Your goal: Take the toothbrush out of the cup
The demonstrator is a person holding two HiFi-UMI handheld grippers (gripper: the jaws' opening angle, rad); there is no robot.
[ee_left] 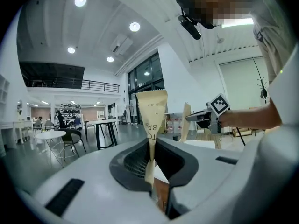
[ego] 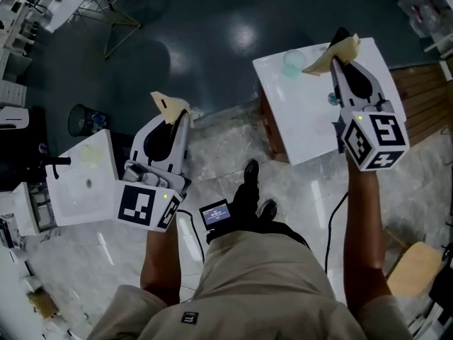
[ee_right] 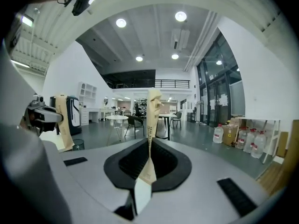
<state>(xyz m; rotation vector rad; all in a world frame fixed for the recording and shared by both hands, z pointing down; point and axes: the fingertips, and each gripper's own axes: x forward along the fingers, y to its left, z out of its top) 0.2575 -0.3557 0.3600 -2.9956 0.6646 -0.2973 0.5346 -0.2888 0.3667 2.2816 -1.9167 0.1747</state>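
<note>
Left gripper (ee_left: pixel 152 154): jaws are clamping shut on a tan paper strip (ee_left: pixel 152 112), which is standing upright between the pads. This gripper is hanging over the floor, well left of the white table (ego: pixel 301 129).

Right gripper (ee_right: pixel 148 158): jaws are clenching a second paper strip (ee_right: pixel 153 110) in the same manner. It is hovering over the table's right part.

The clear cup (ego: pixel 293 62) is standing on the table near its far edge, left of the right gripper and apart from it. The toothbrush cannot be made out in any view.
</note>
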